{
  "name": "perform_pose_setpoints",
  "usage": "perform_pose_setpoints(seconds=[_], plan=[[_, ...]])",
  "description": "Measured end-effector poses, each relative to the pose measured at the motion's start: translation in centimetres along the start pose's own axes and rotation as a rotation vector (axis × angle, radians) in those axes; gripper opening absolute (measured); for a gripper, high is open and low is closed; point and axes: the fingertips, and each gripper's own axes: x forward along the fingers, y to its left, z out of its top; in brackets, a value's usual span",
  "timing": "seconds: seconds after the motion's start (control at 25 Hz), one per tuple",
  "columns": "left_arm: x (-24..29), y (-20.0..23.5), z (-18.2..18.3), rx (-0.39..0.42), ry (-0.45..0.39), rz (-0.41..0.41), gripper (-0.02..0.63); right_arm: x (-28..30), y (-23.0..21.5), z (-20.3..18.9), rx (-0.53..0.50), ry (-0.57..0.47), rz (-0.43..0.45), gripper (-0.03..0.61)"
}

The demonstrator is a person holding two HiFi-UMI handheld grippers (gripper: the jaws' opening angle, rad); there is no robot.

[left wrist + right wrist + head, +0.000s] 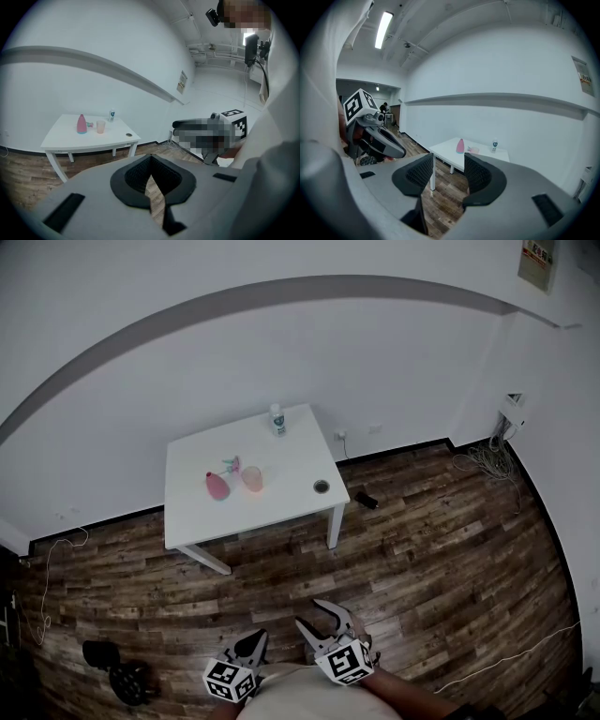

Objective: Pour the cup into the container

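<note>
Head view: the white table [281, 507] is seen at 12 o'clock from the grippers, well apart from them across the wood floor [422, 549]. Both grippers are held low by the body. The left gripper [150, 159] is seen with its jaws pressed together at the tips and nothing between them. The right gripper [449, 160] is seen with its jaws spread and only floor and a table leg in the gap.

The pink bottle-shaped container [217, 487] is stood upright on the table, long axis vertical, narrow neck up. The translucent cup [252, 479] is stood just beside it at its 3 o'clock, long axis vertical, mouth up. Contents of the cup cannot be made out.

Progress is judged open: an upright cup beside the container, with neither gripper near it, fits a cup yet to be poured or one set back down after pouring.

A white labelled bottle [277, 420] is noted at the table's far edge, and a small dark round item [322, 487] at the cup's 3 o'clock.
</note>
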Motion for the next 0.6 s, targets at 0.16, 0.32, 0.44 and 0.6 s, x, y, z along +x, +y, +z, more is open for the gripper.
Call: perform_pose_setpoints(seconds=[0.16,0.32,0.44,0.6], plan=[[0.16,0.15,-0.19,-0.003,0.003,0.002,0.011,0.14,-0.05,-0.10,0.004,-0.004,0.004,0.212],[0.22,0.05,-0.23,-0.005,0.003,0.003,0.011,0.16,-0.09,-0.14,0.009,-0.001,0.009,0.212],[0.17,0.08,-0.27,-0.004,0.004,0.003,0.011,0.37,0.07,-0.04,0.005,0.000,0.016,0.212],[-0.06,0.27,-0.18,-0.004,0.003,0.003,0.009,0.57,0.47,-0.12,-0.020,0.019,0.015,0.179]])
